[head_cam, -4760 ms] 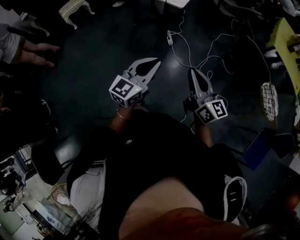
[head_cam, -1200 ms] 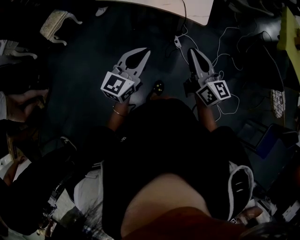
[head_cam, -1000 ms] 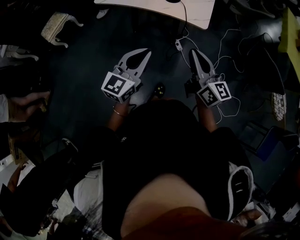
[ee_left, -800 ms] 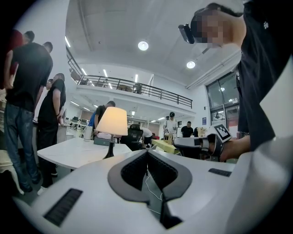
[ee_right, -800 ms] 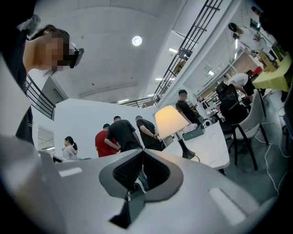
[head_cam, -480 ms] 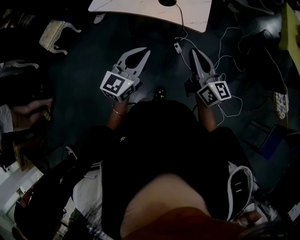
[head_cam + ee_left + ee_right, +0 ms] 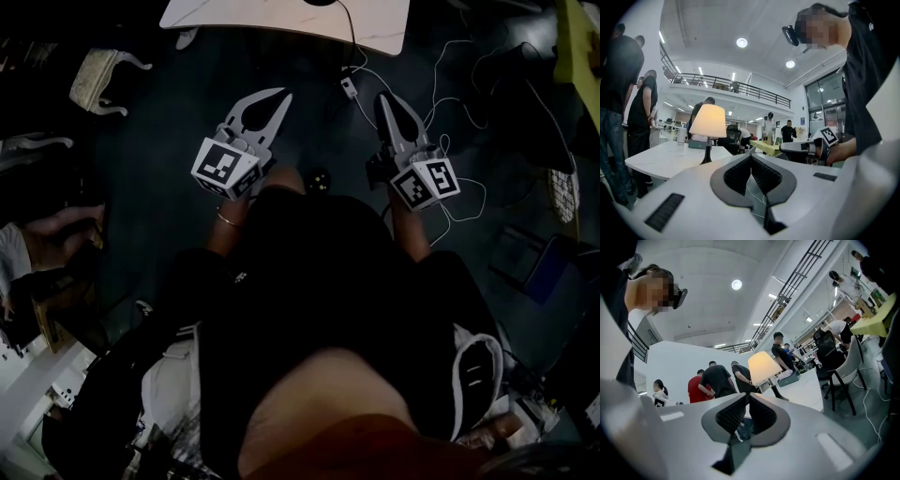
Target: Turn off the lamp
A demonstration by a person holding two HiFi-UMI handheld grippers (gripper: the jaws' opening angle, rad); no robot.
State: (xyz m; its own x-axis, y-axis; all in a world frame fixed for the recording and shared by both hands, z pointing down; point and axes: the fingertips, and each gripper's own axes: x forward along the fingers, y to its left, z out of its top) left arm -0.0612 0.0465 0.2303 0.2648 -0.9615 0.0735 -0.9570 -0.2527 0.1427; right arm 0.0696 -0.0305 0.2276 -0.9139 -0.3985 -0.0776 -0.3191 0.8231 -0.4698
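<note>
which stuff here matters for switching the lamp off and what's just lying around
Job: lit lamp; small white block on its cord, likely the switch; left gripper and right gripper, both shut and empty.
Lying about: pale stool; white mesh object; box beside the lamp; yellow table.

Dim head view; lamp (image 7: 708, 121) aglow

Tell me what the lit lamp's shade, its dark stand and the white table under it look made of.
Cream cone-shaped shade: likely fabric or paper, matte; light glows evenly through it. Dark slim stand: probably metal, possibly plastic; thin, smooth, opaque. White table top: seemingly laminate or painted board; flat, smooth, uniform.
</note>
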